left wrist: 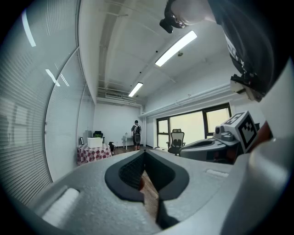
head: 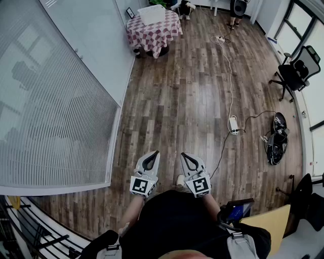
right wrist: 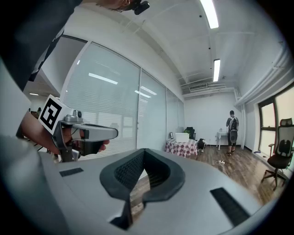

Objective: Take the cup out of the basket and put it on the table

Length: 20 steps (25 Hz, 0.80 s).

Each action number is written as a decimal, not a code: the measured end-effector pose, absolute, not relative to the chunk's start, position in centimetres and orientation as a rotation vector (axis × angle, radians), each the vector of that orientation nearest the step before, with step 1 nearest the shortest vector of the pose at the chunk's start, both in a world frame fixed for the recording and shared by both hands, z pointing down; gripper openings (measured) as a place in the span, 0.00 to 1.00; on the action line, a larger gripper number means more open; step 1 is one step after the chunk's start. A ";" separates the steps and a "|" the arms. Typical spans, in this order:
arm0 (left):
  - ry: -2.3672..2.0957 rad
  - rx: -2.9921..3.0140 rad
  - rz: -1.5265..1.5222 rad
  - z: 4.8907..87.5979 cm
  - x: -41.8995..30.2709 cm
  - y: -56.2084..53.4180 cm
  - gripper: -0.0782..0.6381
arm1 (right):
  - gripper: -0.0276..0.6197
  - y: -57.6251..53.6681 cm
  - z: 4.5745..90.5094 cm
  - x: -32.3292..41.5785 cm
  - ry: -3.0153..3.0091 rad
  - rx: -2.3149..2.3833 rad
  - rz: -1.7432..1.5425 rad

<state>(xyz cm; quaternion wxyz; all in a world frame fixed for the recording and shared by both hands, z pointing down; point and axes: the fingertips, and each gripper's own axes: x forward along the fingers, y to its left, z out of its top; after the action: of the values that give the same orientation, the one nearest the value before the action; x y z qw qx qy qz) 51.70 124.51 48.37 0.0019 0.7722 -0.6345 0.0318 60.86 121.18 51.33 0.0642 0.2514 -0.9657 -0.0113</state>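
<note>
Our left hand-held gripper (head: 150, 161) and right hand-held gripper (head: 188, 161) hang closed and empty, since the checked surface (head: 152, 33) is far off at 12 o'clock.

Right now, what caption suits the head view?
Shut and empty, left gripper and right gripper hover over wooden floor, far from the checkered table bearing a white basket.

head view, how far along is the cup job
Done: nothing visible. In hand: nothing; left gripper and right gripper are shut and empty, near the person's body. Left: everything. The checked-cloth table stands far across the room with a white container on it, possibly the basket; no cup can be made out.
</note>
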 end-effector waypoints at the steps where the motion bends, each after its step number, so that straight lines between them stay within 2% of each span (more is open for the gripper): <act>1: -1.996 2.418 0.100 48.6 51.8 123.7 0.12 | 0.06 120.2 51.2 61.1 -2.916 0.768 -0.030; 9: -2.003 2.379 0.136 49.6 52.1 119.0 0.12 | 0.06 113.7 52.2 61.2 -2.918 0.750 -0.003; 20: -1.902 2.423 0.106 51.8 44.6 106.9 0.12 | 0.06 103.0 51.8 53.0 -2.836 0.810 -0.037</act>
<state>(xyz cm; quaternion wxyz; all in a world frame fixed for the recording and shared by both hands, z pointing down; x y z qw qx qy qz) 44.55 106.87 51.85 0.0295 0.7858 -0.6168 0.0344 53.00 103.01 51.75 0.0958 0.2735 -0.9570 -0.0124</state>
